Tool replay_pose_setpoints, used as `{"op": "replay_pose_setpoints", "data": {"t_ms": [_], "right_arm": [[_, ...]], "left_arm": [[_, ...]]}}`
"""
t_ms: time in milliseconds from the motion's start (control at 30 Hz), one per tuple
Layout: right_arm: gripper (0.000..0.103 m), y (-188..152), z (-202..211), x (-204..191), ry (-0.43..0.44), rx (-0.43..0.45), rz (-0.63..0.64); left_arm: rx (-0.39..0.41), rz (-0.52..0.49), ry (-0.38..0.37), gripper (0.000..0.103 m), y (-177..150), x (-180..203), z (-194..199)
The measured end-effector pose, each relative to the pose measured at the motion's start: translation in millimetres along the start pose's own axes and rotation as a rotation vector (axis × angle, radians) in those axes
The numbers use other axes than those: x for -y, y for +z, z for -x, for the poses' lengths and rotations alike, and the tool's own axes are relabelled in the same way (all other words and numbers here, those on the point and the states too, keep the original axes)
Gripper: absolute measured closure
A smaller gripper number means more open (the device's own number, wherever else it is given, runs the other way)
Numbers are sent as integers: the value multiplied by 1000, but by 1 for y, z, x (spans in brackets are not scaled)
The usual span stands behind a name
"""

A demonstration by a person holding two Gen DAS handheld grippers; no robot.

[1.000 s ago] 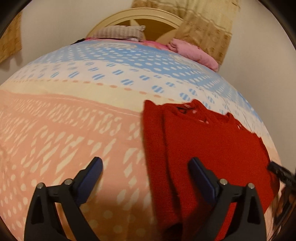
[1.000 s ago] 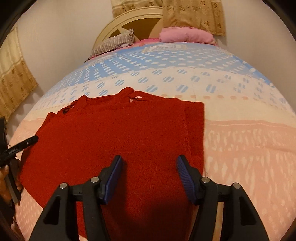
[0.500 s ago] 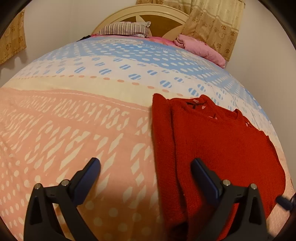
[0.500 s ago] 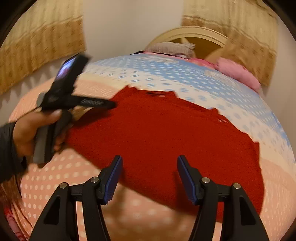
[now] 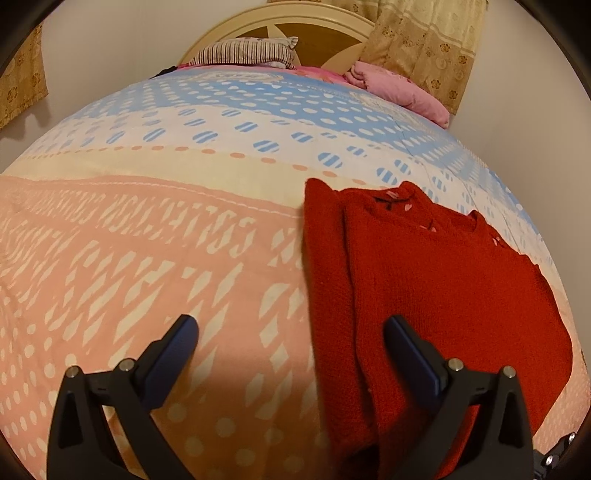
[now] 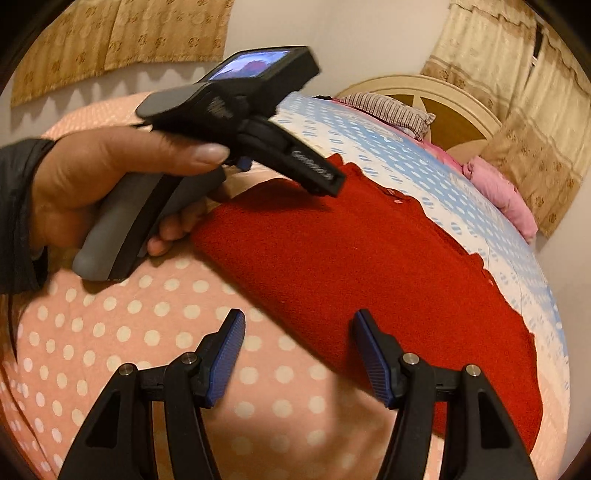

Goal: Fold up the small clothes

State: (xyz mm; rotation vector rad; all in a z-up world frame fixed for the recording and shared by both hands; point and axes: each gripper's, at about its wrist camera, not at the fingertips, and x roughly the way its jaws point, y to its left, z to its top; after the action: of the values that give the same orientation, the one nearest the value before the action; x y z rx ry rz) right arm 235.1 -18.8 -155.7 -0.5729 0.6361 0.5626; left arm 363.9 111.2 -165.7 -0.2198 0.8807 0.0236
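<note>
Left gripper (image 5: 290, 334) was seen over the pink-patterned bedspread (image 5: 147, 258), fingers (image 5: 177, 343) spread wide, nothing held between them; the right finger sat over the sweater's left edge, contact not discernible. Red sweater (image 5: 424, 288) was laid flat on the bed, one side folded in, neckline toward the headboard (image 5: 295, 22). From the right wrist view, the left hand (image 6: 92, 184) was seen wrapped round its gripper handle at the sweater's near-left corner. Right gripper (image 6: 297, 349) was positioned at the sweater's lower edge (image 6: 369, 280), fingers (image 6: 373, 358) apart, empty. Striped pillow (image 5: 245, 53) and pink bundle (image 5: 399, 90) were noted by the headboard.
</note>
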Motion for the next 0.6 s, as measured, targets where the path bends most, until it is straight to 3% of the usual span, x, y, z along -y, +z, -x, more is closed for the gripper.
{"op": "replay_pose_setpoints", "data": {"t_ms": [267,600], "right_arm": [[41,8,-5,-9,-32,12,42],[41,15,-14,-17,-82,13,65]], "left_arm": [[12,-1,-28,0,4,-1,0],[46,-11,-216,5,14,0,0]]}}
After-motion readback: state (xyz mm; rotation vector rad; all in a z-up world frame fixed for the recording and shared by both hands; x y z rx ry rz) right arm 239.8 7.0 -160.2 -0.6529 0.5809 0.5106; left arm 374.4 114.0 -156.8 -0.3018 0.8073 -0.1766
